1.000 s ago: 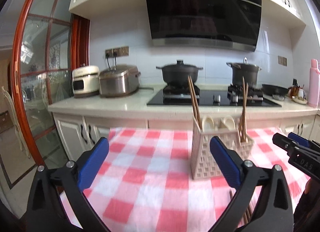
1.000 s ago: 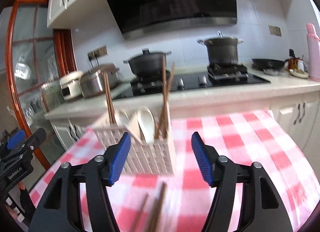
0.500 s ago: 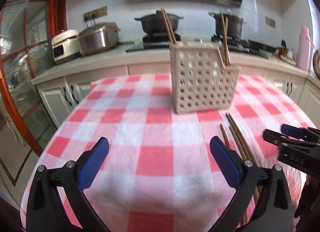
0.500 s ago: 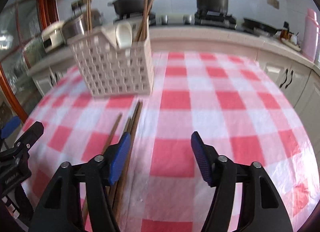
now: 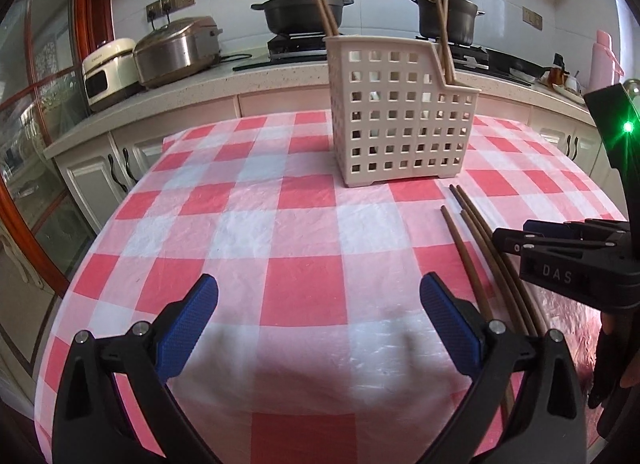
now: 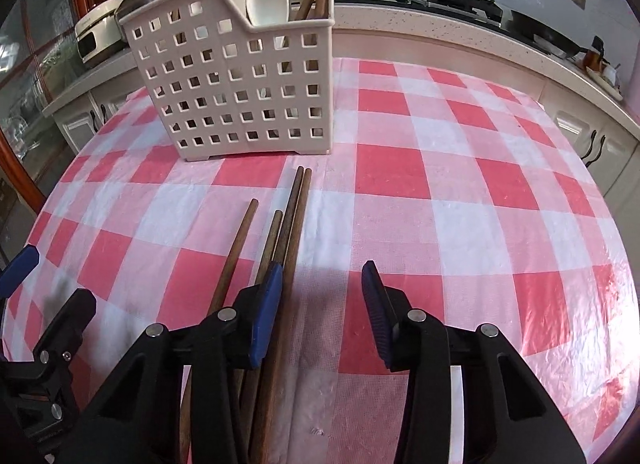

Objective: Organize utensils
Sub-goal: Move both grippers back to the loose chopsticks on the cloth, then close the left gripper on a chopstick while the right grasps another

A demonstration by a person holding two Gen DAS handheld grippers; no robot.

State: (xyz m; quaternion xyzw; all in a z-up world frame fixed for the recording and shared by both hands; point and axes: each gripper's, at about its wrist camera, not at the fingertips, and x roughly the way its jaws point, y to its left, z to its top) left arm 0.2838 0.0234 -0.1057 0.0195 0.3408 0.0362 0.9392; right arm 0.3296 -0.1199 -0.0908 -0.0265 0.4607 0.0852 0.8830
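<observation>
A beige perforated utensil basket [image 5: 400,124] [image 6: 240,92] stands upright on the red-and-white checked tablecloth [image 5: 280,224]. It holds upright chopsticks [image 5: 322,4] and white spoons [image 6: 267,0]. Several brown chopsticks [image 6: 288,216] [image 5: 480,248] lie loose on the cloth in front of the basket. My right gripper [image 6: 322,270] hovers low over their near ends with its jaws closing. Its left finger [image 6: 266,312] sits over the chopsticks, two of them just inside the gap, and no pad presses on them. My left gripper [image 5: 319,284] is wide open over bare cloth, to the left of the chopsticks.
Behind the table runs a kitchen counter with two rice cookers [image 5: 176,50], a hob with two black pots [image 5: 304,14] and a pink bottle [image 5: 606,60]. White cabinets [image 5: 100,180] sit below it. A red-framed glass door [image 5: 40,124] is at the left.
Both grippers have sunk toward the table and tipped downward. The right gripper's jaws have narrowed, and it now sits over the loose chopsticks' near ends.
</observation>
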